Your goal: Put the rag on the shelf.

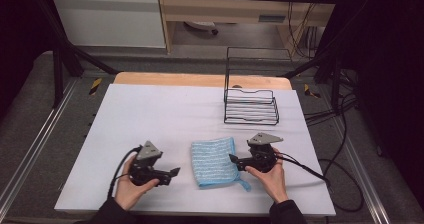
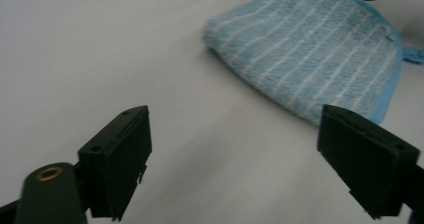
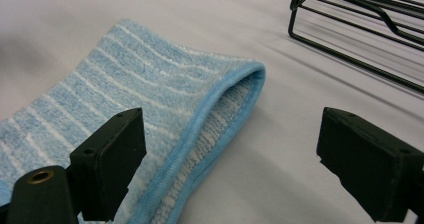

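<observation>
A folded light-blue towel with white stripes [image 1: 214, 161] lies on the white table cover near the front middle. My left gripper [image 1: 174, 173] rests to its left, open, jaws pointing toward the towel with bare table between them [image 2: 234, 159]; the towel [image 2: 310, 44] lies ahead of it. My right gripper [image 1: 232, 159] is open at the towel's right edge. In the right gripper view the folded, piped edge of the towel [image 3: 200, 119] runs up between the wide-apart jaws [image 3: 230, 159].
A black wire rack [image 1: 251, 101] stands at the back right of the table, with its bars [image 3: 360, 24] just beyond the right gripper. Cables trail off the right side. The white table cover [image 1: 150, 114] stretches to the left and back.
</observation>
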The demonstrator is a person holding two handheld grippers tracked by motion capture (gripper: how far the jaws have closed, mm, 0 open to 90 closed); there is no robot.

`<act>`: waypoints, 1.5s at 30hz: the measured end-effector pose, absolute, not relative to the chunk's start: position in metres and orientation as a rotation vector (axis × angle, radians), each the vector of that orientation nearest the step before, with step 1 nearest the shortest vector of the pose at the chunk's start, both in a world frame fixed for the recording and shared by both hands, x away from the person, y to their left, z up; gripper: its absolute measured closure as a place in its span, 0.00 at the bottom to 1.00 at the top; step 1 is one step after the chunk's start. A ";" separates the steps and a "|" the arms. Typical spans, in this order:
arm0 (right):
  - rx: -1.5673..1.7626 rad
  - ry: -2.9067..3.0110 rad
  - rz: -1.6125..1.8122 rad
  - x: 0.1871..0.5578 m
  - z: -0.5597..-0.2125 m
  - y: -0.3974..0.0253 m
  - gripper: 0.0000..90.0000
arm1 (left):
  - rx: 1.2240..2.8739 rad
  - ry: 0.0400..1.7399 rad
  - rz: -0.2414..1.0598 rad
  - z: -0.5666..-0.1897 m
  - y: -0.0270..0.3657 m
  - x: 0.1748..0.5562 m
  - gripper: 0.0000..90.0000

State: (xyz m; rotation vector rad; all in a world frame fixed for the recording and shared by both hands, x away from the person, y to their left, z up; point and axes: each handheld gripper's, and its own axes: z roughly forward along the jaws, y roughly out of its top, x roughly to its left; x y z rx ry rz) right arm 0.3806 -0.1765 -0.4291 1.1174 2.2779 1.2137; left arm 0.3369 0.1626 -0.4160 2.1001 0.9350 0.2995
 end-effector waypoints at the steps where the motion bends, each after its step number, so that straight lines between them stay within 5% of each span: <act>1: 1.126 2.276 1.216 0.380 -0.429 -0.177 0.14 | 2.109 0.936 0.283 -0.417 0.153 0.336 0.21; 8: 1.130 2.257 1.227 0.377 -0.428 -0.180 0.17 | 2.130 0.974 0.180 -0.428 0.110 0.332 0.44; 16: 1.140 2.265 1.220 0.376 -0.430 -0.178 0.17 | 2.131 1.006 0.132 -0.446 0.099 0.329 0.58; 21: 1.143 2.258 1.219 0.376 -0.430 -0.178 0.17 | 2.123 1.021 0.083 -0.448 0.099 0.329 0.73; 23: 1.150 2.263 1.219 0.376 -0.431 -0.178 0.17 | 2.104 1.033 0.051 -0.448 0.100 0.330 0.88; 38: 1.152 2.267 1.239 0.371 -0.428 -0.180 0.15 | 2.192 0.966 0.032 -0.436 0.127 0.339 0.94; 45: 1.168 2.278 1.242 0.373 -0.429 -0.179 0.12 | 2.191 0.931 0.096 -0.432 0.133 0.339 0.74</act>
